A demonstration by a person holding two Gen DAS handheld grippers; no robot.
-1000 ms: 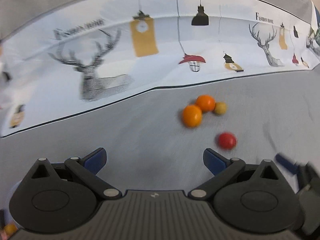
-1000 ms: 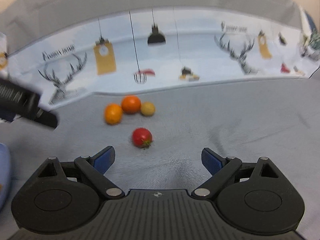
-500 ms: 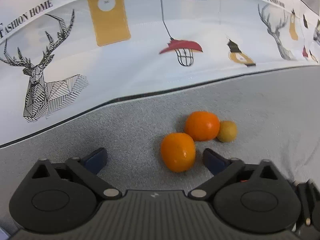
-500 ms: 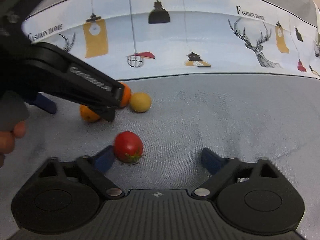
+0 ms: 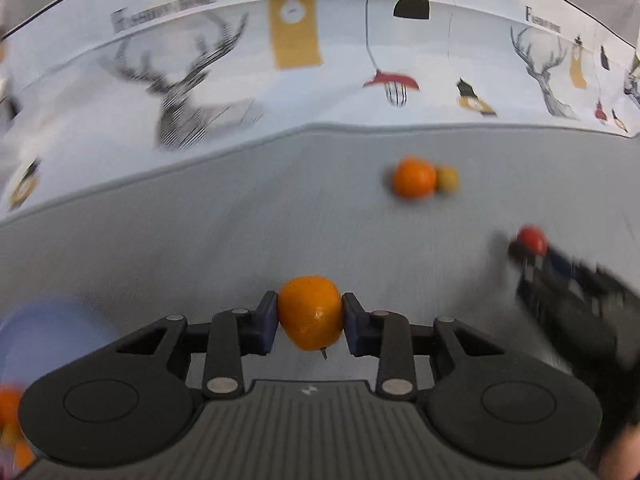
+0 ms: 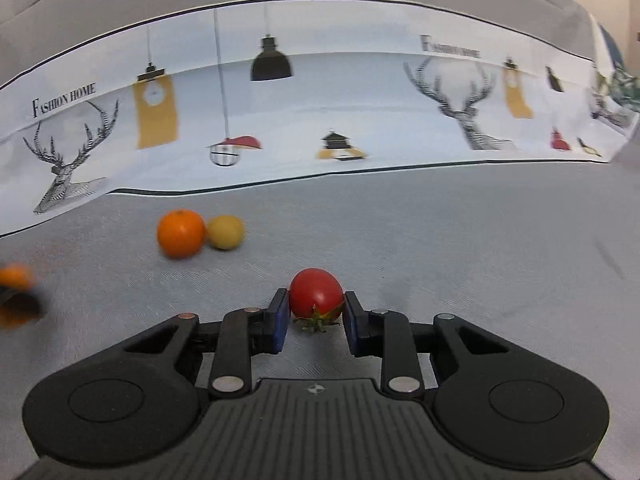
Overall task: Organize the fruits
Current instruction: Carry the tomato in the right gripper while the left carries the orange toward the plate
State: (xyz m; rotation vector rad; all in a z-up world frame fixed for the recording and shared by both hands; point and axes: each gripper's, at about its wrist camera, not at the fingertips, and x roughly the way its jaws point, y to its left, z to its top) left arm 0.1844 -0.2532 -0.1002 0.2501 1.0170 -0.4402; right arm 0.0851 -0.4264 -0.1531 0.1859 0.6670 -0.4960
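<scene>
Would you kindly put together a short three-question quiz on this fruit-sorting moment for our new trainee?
1. True or false: the left gripper has an orange between its fingers.
2. Which fruit does the right gripper hold: (a) lemon, (b) tomato, (c) banana?
3. Fill in: on the grey cloth, a second orange lies touching a small ____ fruit.

Key
1. True; the left fingers are closing, pressed on both sides of it.
2. (b), the red tomato, with its green calyx toward the camera.
3. Yellow.
</scene>
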